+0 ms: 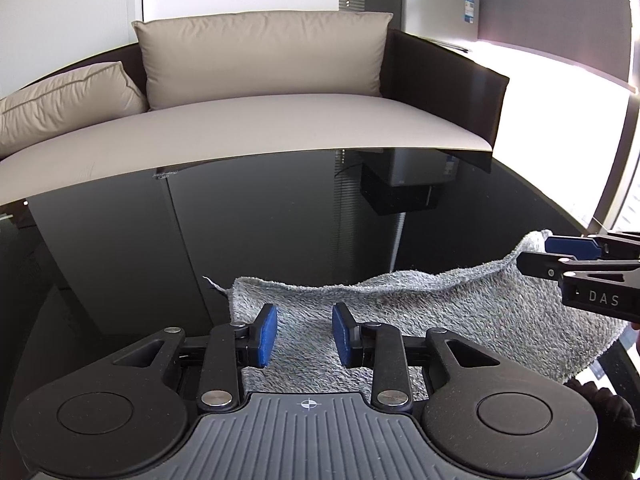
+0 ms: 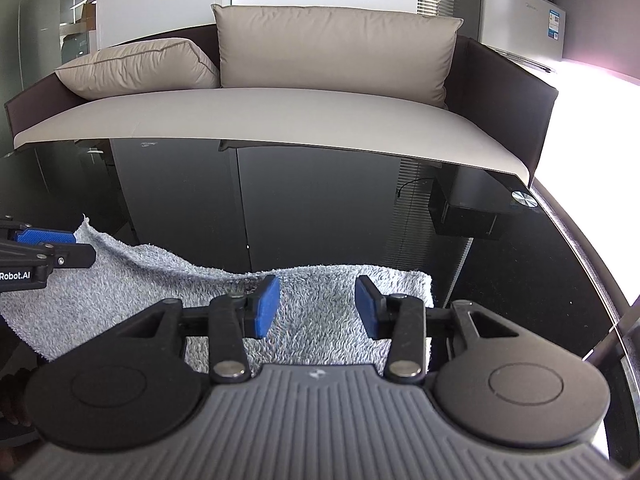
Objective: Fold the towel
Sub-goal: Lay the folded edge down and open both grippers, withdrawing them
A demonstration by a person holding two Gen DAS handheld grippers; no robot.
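Observation:
A grey fluffy towel lies on the black glass table; it also shows in the right wrist view. My left gripper is open, its blue pads apart over the towel's left part near the far left corner. My right gripper is open over the towel's right part. Each gripper shows from the side in the other's view, the right gripper and the left gripper, with the towel edge raised beside it. Whether those fingers touch the cloth I cannot tell.
A beige sofa with cushions stands behind the table. A silver fridge stands at the back right. The table's curved edge and bright window light are at the right. A round metal fitting sits in the glass.

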